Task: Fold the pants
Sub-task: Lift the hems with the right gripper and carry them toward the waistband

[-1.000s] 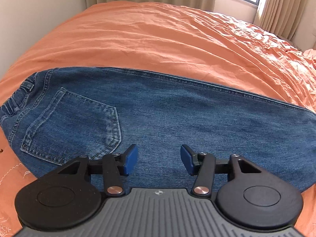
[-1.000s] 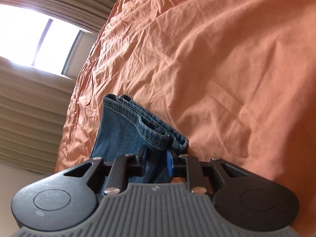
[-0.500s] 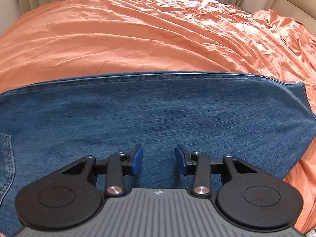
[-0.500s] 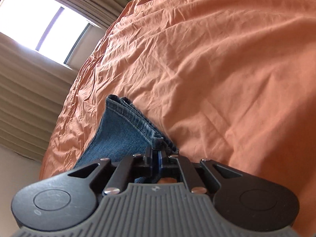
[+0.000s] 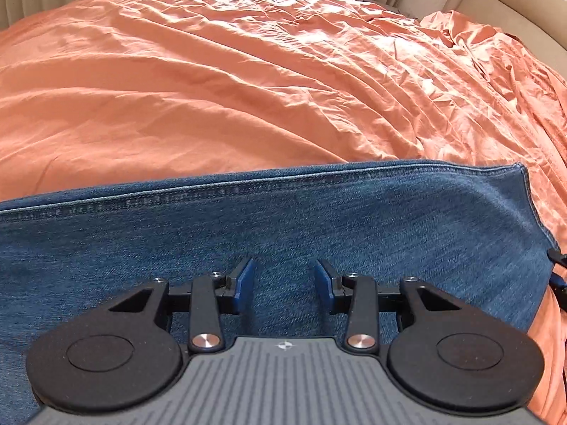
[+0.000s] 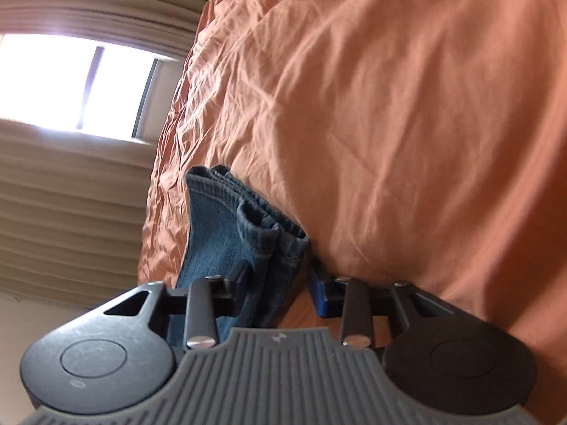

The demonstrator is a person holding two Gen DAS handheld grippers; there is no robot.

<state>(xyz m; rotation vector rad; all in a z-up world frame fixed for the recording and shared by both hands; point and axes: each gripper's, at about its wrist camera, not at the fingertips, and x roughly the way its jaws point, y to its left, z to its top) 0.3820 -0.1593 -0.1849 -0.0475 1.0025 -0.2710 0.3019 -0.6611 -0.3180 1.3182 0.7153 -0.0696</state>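
Blue denim pants point(image 5: 319, 219) lie flat across the orange bed, legs stacked, with the hem end at the right point(image 5: 528, 191). My left gripper point(image 5: 283, 279) is open and empty, low over the leg near the hem end. In the right wrist view the stacked hems point(image 6: 248, 219) stand between the jaws of my right gripper point(image 6: 278, 279), which are apart; the denim lies against the left finger and a gap shows by the right finger. A bit of the right gripper point(image 5: 558, 272) shows at the hem in the left wrist view.
The orange bedsheet point(image 5: 248, 71) is wrinkled and covers the whole bed. Beige curtains point(image 6: 71, 194) and a bright window point(image 6: 71, 81) are beyond the bed. A beige headboard point(image 5: 503, 3) is at the far right.
My left gripper has slid right along the leg from the back pocket to near the hem. My right gripper closed on the hems half a second ago and its jaws now stand apart.
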